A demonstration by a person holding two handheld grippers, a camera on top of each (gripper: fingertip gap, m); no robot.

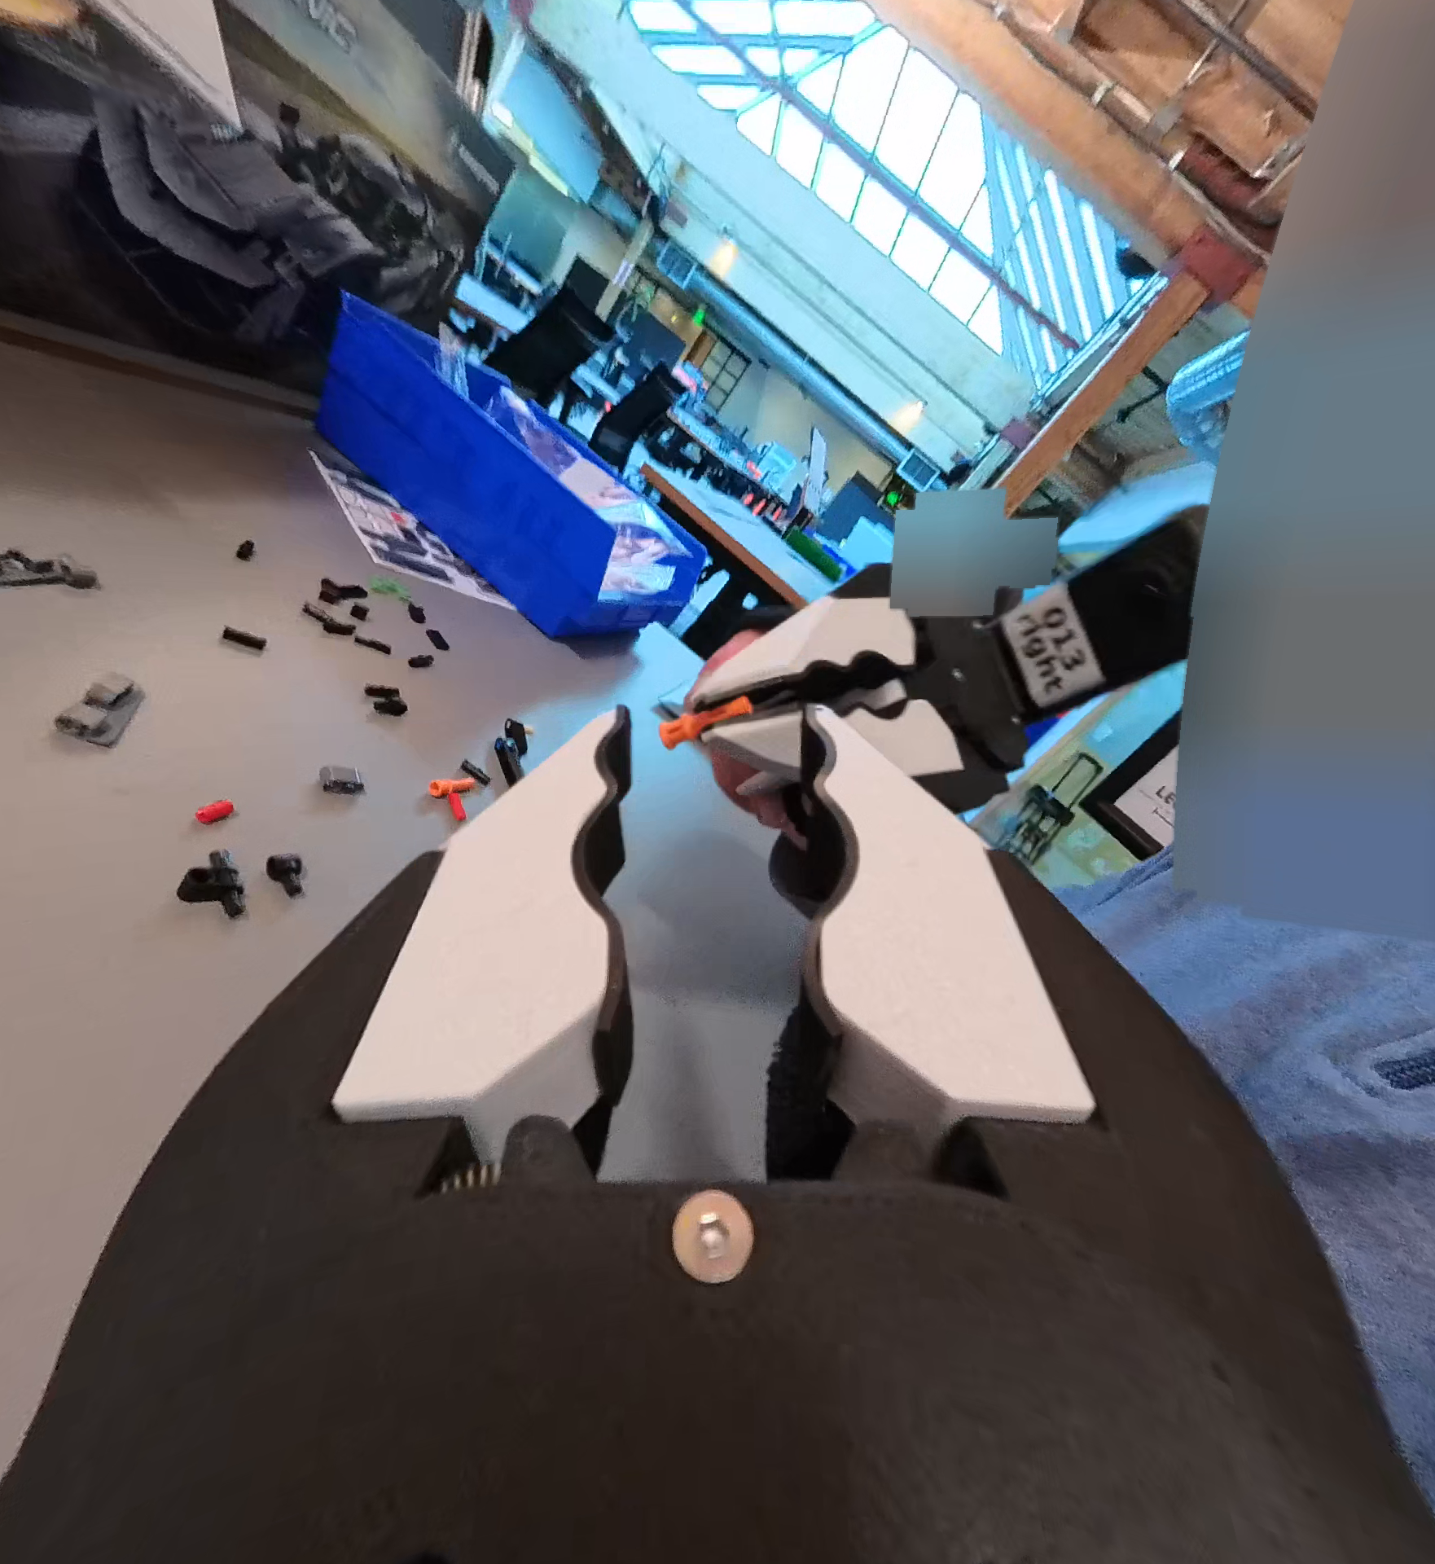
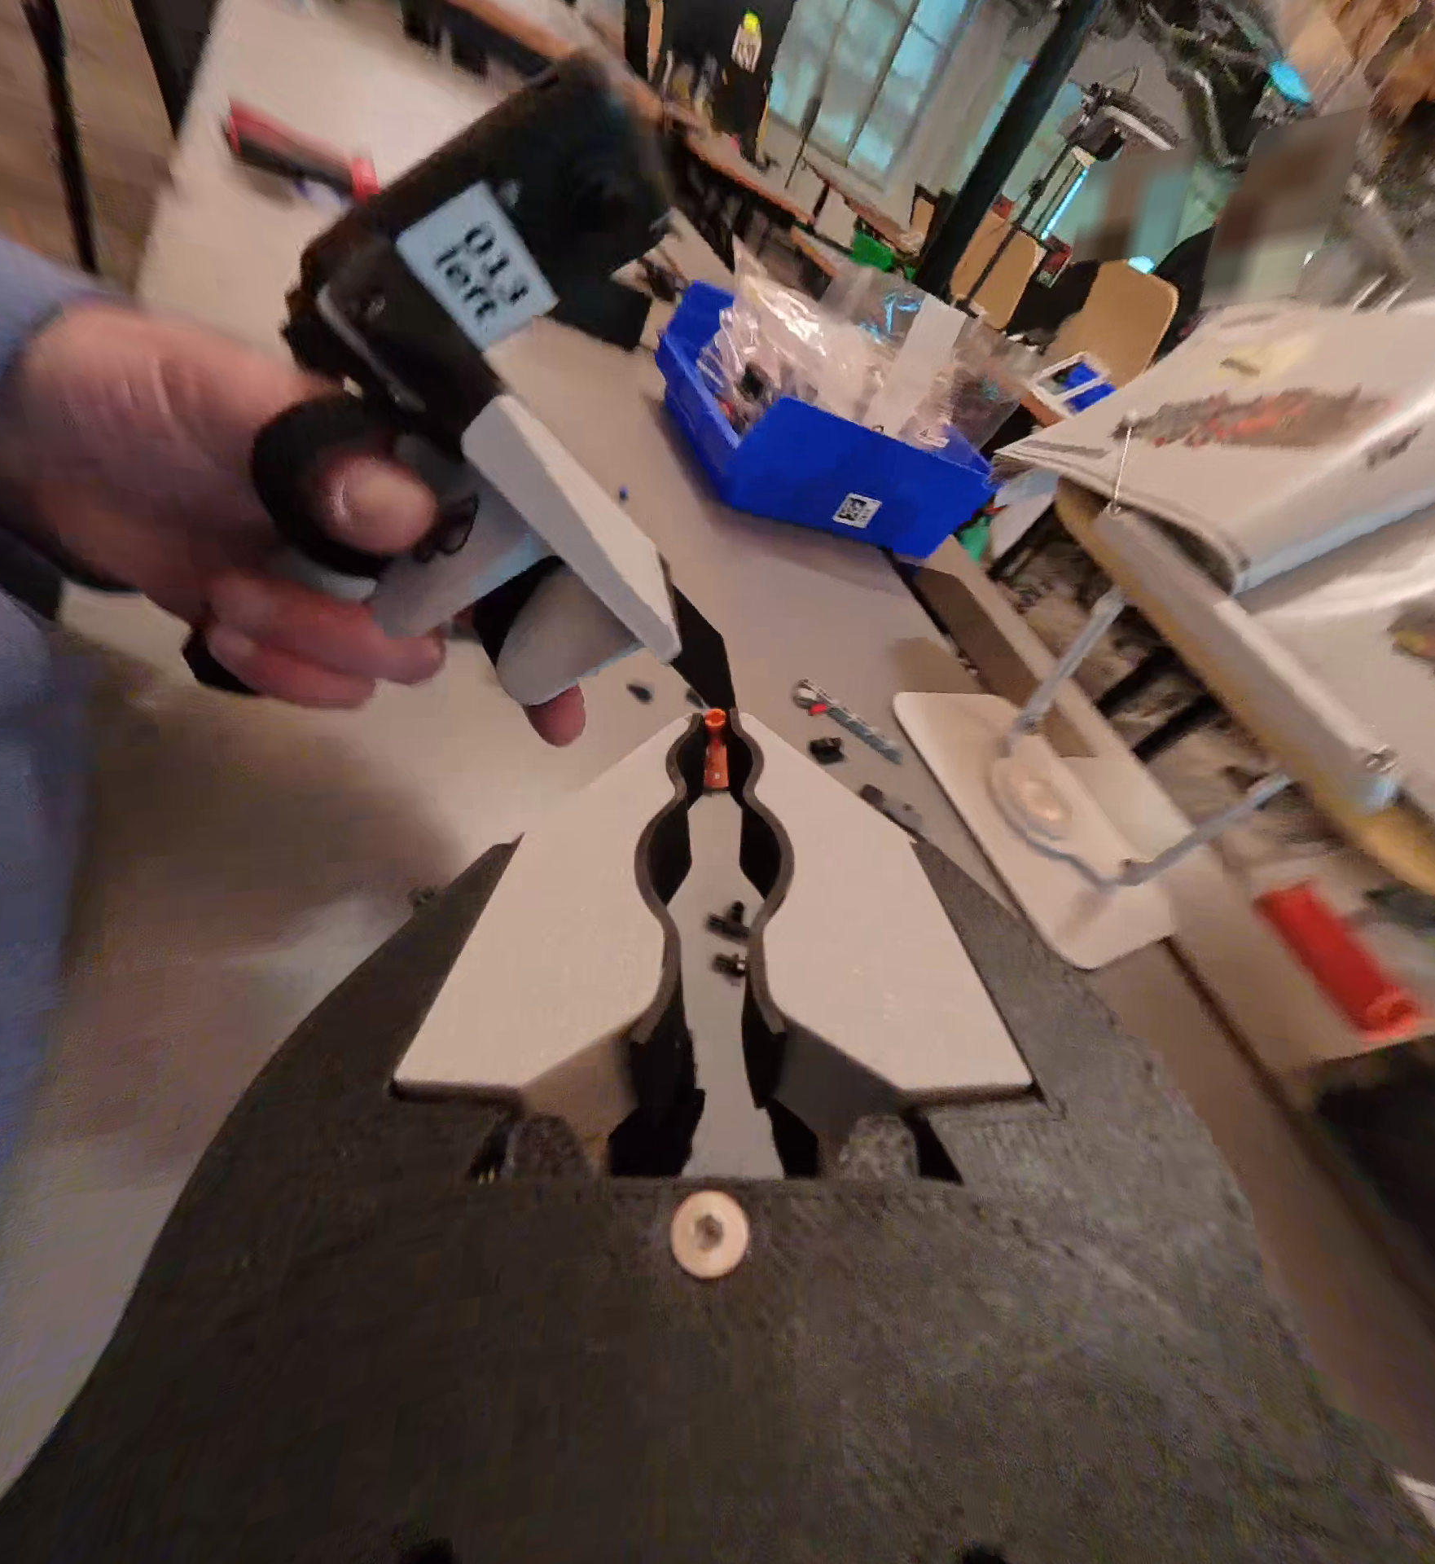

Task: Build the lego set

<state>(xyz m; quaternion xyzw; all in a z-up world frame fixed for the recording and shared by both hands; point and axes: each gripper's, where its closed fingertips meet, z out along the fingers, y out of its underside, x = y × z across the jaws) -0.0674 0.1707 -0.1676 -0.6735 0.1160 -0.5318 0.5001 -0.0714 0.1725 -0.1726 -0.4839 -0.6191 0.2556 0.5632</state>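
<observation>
My right gripper (image 2: 714, 735) is shut on a small orange Lego pin (image 2: 714, 757), which sticks out past its fingertips. In the left wrist view the right gripper (image 1: 718, 719) comes in from the right, holding the orange pin (image 1: 680, 729) just beyond my left gripper (image 1: 718, 728). The left gripper is open and empty, lifted above the grey table (image 1: 147, 440). It also shows in the right wrist view (image 2: 638, 664), held by a hand (image 2: 147, 508), with its tips close above the pin. Loose black pieces (image 1: 359, 626) lie scattered on the table.
A blue bin (image 1: 486, 482) with plastic bags stands at the back, an instruction sheet (image 1: 393, 525) beside it. More orange pieces (image 1: 452, 791), a red pin (image 1: 213, 811) and grey parts (image 1: 101, 707) lie on the table. A booklet (image 2: 1289, 423) on a white stand (image 2: 1036, 804) stands at the right.
</observation>
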